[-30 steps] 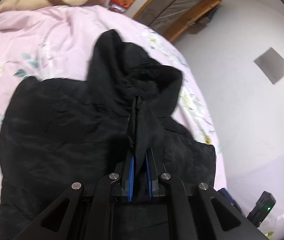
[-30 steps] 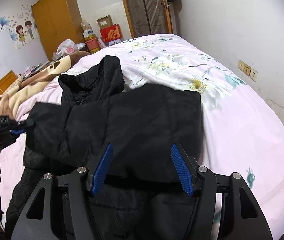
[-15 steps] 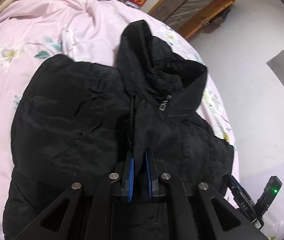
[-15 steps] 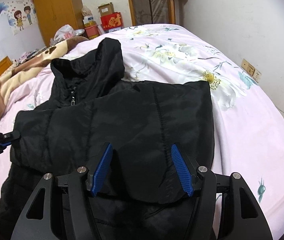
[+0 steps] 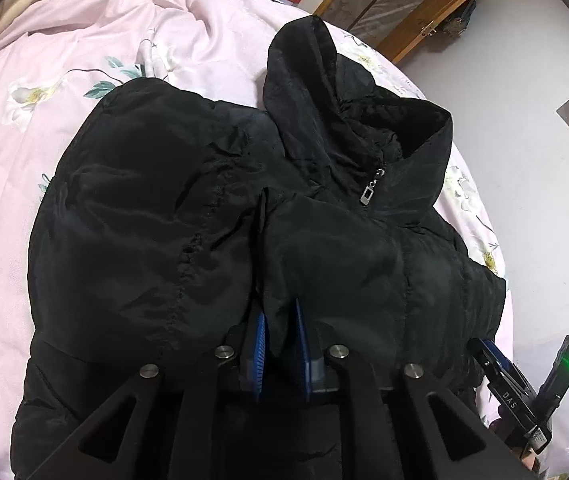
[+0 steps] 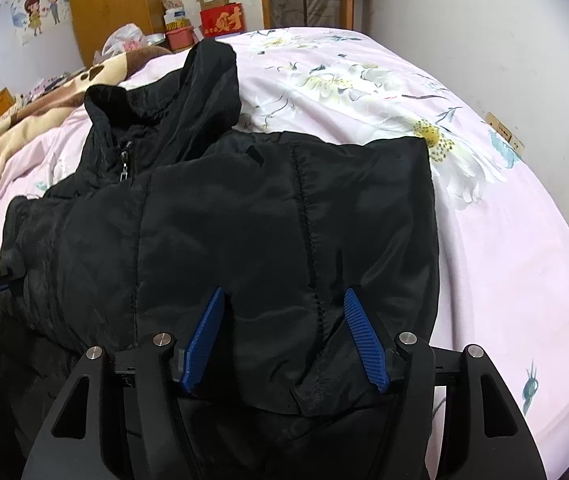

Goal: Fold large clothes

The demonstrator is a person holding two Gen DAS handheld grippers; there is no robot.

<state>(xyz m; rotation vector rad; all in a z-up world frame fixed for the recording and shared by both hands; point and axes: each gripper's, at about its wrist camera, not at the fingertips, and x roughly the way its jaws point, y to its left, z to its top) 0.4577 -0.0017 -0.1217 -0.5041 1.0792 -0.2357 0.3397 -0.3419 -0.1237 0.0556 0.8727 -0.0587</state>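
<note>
Black padded jacket [image 5: 212, 216] spread on the pink flowered bedspread [image 5: 84, 56], hood [image 5: 308, 64] and collar at the far end, hem toward both tongs, so long axis running straight away from them. Left tongs [image 5: 280, 340] nearly together, jaws having just been easing apart, a ridge of the folded-over front panel between the blue pads [image 5: 260, 344], seemingly no longer pinched hard. Right tongs [image 6: 284, 336] well apart, straddling the near edge of the folded sleeve [image 6: 324, 240] without pressing on it. Zip pull [image 5: 368, 192] lying just below the collar. Both sides already folded inward over the body; next fold probably lengthwise, hem up toward hood, both hands about equally near the hem.
</note>
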